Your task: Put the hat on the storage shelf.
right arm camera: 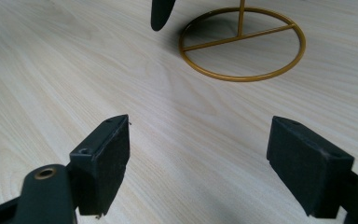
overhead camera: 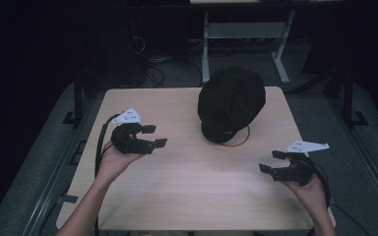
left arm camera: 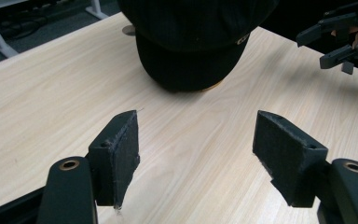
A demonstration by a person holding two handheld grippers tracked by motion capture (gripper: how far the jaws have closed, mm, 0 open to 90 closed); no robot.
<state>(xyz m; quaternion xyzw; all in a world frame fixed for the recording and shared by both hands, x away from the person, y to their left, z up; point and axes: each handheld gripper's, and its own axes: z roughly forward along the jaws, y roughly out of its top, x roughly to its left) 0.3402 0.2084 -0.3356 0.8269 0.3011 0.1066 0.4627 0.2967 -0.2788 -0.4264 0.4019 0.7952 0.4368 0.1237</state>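
A black cap (overhead camera: 231, 103) is seen perched on a gold wire stand (right arm camera: 242, 44) at the far middle of the light wood table (overhead camera: 192, 187). The left hand-held gripper (overhead camera: 155, 136) is held above the table to the cap's left, jaws spread apart, nothing between them. The right hand-held gripper (overhead camera: 272, 162) is held near the table's right front edge, well apart from the cap, jaws likewise wide and empty

Black cap (overhead camera: 231, 101) w/ short brim, upright on gold wire stand (overhead camera: 245, 138), far-centre table.
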